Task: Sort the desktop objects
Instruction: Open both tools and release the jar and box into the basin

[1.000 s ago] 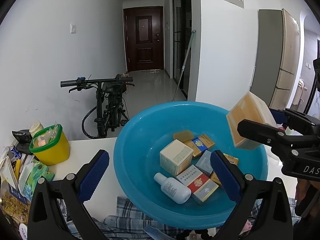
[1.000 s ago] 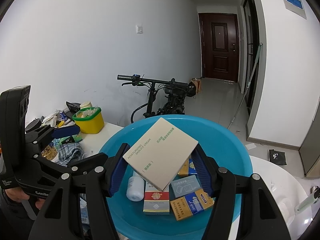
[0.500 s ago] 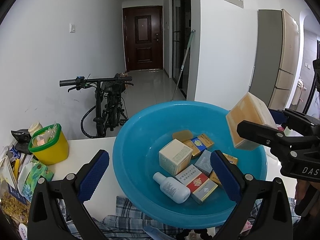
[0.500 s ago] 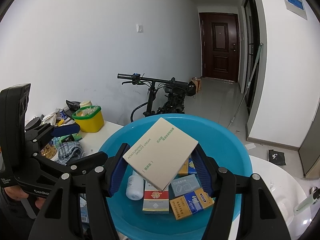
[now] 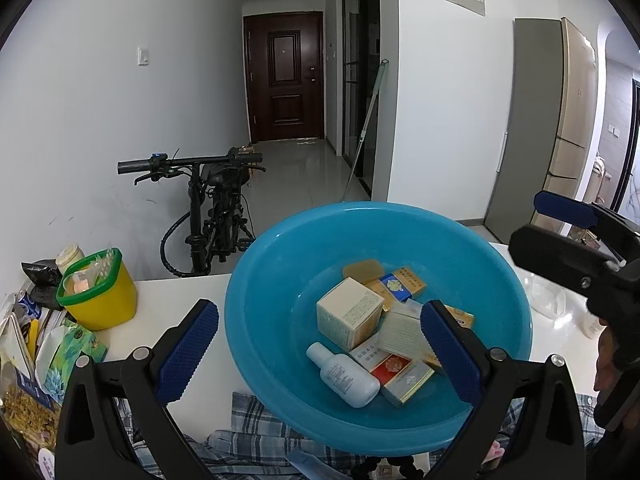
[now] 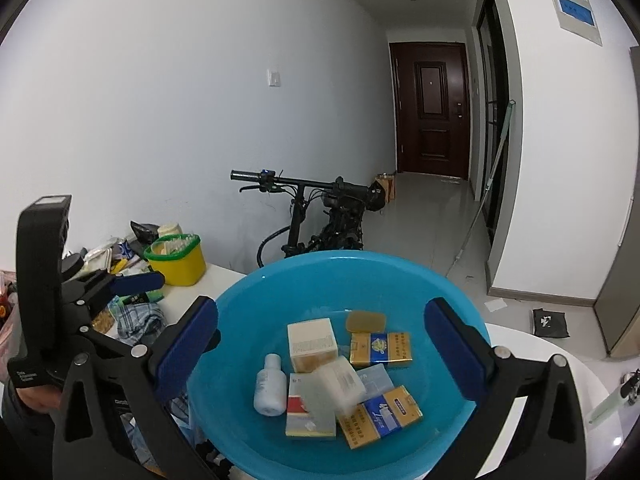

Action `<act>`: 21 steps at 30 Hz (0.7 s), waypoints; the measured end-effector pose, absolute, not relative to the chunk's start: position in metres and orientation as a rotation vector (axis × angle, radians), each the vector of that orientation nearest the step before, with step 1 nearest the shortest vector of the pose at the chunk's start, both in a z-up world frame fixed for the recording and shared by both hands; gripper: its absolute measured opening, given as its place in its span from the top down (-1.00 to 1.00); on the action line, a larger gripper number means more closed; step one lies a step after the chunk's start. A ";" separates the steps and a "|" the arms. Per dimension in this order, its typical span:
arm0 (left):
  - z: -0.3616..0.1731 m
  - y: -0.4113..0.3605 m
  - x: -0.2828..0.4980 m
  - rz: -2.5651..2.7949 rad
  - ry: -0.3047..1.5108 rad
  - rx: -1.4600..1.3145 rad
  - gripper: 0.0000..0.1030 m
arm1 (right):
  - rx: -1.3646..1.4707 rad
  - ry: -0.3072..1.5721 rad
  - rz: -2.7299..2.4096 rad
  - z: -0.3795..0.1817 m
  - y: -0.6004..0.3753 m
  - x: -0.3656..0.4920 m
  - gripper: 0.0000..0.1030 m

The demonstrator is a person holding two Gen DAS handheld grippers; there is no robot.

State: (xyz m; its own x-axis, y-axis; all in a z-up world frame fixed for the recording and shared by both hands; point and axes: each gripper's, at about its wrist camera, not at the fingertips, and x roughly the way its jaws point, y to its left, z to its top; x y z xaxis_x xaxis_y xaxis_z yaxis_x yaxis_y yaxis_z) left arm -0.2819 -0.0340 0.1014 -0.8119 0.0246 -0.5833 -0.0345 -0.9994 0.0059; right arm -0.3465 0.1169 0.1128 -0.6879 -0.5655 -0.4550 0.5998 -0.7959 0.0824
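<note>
The right gripper (image 6: pixel 320 354) is spreading its fingers, nothing left between them, and the pale box (image 6: pixel 334 386) it was pinching a second ago has dropped into the blue basin (image 6: pixel 400 272) at the desk's near edge, blurred atop the cartons. The left gripper (image 5: pixel 318 350) waits empty, fingers spread; that's one more item sorted.

The basin (image 5: pixel 248 300) stands on the bench (image 5: pixel 176 304). In the basin lie a bottle (image 5: pixel 342 374), a cube box (image 5: pixel 350 314) behind it, and flat packs (image 6: pixel 380 349) right of both. A tub (image 5: pixel 98 300) stands on the bench left of the basin, beside loose packets (image 5: pixel 68 348). A cloth (image 5: pixel 248 416) lies before the basin. A bicycle (image 5: pixel 216 216) stands on the floor behind the bench.
</note>
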 end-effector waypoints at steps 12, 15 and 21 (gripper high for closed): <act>0.107 -0.037 -0.279 2.954 0.001 -0.942 -0.99 | 0.604 0.156 -2.410 0.116 0.109 -0.335 -0.99; 0.110 -0.038 -0.276 2.950 -0.009 -0.938 -0.99 | 0.591 0.198 -2.423 0.124 0.106 -0.325 -0.99; 0.123 -0.039 -0.266 2.939 -0.038 -0.881 -0.99 | 0.518 0.232 -2.449 0.145 0.115 -0.299 -0.99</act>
State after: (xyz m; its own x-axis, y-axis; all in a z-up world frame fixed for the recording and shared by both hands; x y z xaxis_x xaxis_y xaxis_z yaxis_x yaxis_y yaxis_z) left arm -0.2659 -0.0395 0.1231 -0.8327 0.0773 -0.5483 -0.0630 -0.9970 -0.0449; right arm -0.2986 0.1148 0.1448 -0.7324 -0.5378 -0.4175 0.6067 -0.7938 -0.0418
